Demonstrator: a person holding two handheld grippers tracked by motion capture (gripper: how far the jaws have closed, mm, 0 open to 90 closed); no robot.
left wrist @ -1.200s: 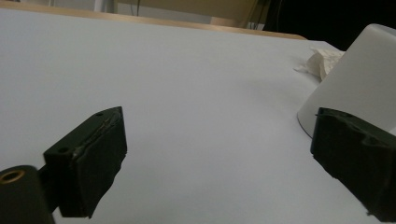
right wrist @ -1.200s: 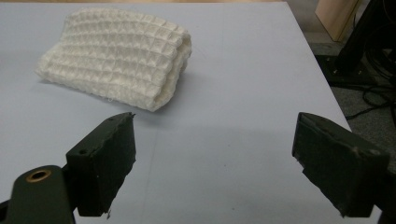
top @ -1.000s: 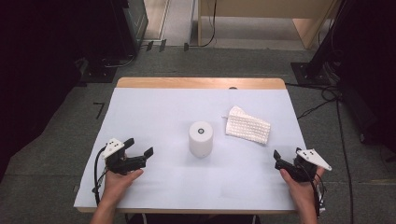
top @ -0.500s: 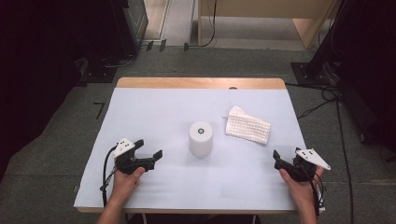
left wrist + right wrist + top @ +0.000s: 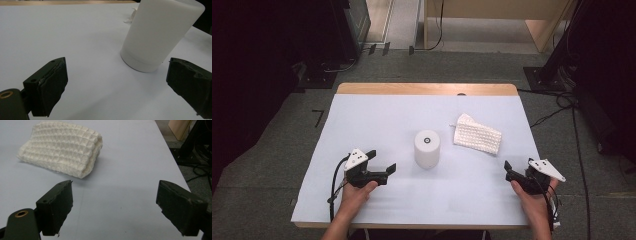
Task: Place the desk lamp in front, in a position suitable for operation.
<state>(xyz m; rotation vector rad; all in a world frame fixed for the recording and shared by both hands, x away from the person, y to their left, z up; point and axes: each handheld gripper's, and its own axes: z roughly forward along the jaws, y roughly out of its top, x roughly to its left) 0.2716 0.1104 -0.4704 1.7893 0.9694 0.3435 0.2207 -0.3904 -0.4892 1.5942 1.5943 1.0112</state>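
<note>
A white cylinder point(image 5: 427, 148) with a small dark ring on its top stands upright in the middle of the table. My left gripper point(image 5: 382, 161) lies just left of it, open, pointing at it. In the left gripper view the cylinder point(image 5: 160, 32) rises close ahead and to the right, beyond the empty gap of the gripper point(image 5: 117, 67). A folded white waffle cloth point(image 5: 477, 136) lies right of the cylinder. My right gripper point(image 5: 509, 171) rests open near the table's right front, nothing between its jaws. Its own view has the cloth point(image 5: 62, 147) ahead, left of the gripper point(image 5: 115, 188).
The table point(image 5: 377, 120) has a white cover and a wooden strip point(image 5: 427, 89) along its far edge. Its right edge point(image 5: 172, 157) runs close beside the right gripper. Dark floor, cables point(image 5: 577, 130) and stands surround the table.
The left hand has carried its gripper to the right, closer to the cylinder. The right gripper, the cylinder and the cloth have stayed put.
</note>
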